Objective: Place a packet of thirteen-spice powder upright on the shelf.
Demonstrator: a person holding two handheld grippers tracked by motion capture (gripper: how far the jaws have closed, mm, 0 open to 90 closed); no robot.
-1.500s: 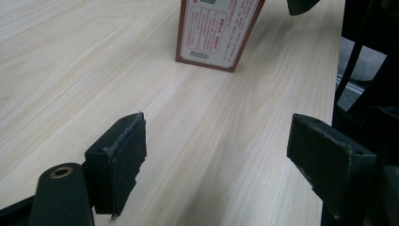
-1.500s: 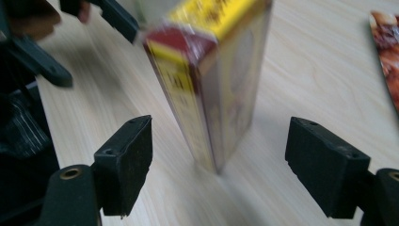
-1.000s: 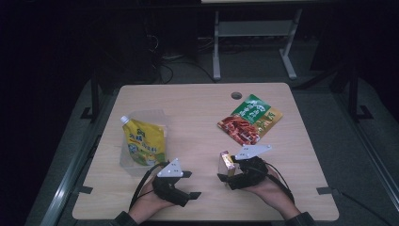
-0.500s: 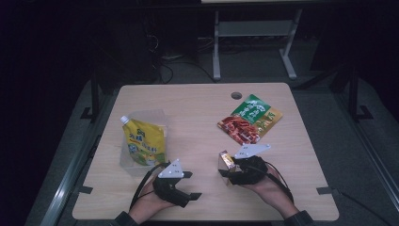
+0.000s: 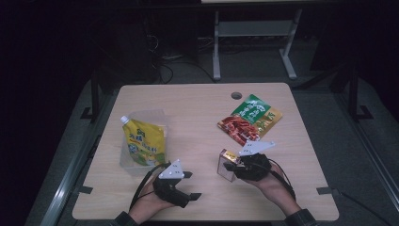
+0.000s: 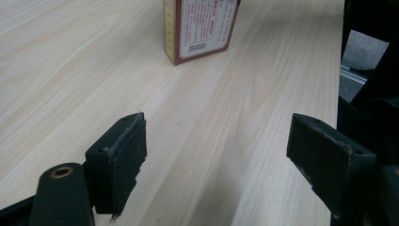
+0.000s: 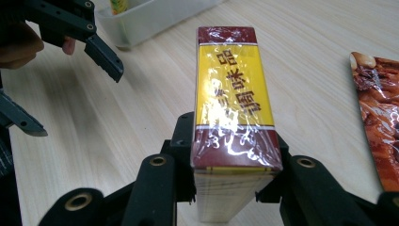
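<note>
A small box (image 7: 234, 99), yellow and dark red under clear wrap, stands on the wooden table (image 5: 197, 108) near its front. My right gripper (image 7: 235, 157) has just been closing on it, and its pads now press both sides of the box (image 5: 227, 164). My left gripper (image 5: 193, 185) rests on the table to the left of the box, open with nothing between its fingers (image 6: 124, 146). From the left gripper view the box (image 6: 200, 28) stands farther ahead, apart from the jaws.
A yellow spouted pouch (image 5: 146, 141) lies in a clear plastic container (image 5: 129, 160) at the left. A red and green snack packet (image 5: 249, 120) lies flat at the right rear. A round cable hole (image 5: 236, 95) sits near the table's back edge.
The right gripper's jaws have drawn in onto the box. Both hands stay almost where they were.
</note>
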